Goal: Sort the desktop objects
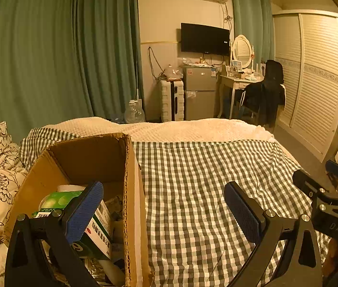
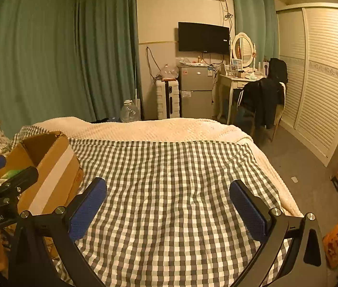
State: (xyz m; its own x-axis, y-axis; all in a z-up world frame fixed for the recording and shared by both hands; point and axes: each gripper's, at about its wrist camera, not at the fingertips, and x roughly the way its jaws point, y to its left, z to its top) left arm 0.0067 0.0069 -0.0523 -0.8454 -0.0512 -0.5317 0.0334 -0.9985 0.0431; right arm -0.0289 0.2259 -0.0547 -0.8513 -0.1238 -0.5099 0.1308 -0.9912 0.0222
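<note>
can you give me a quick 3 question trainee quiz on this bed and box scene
1. True or false: the cardboard box sits on the checked blanket.
2. Which gripper is nearer the box: A left gripper, B right gripper?
3. Fill in: both grippers are ____ and hold nothing.

Key: 1 true; 2 A; 3 open. The green-and-white carton lies inside the box.

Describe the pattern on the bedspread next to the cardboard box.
The bedspread has a dark green and white check, clearest in the right wrist view.
</note>
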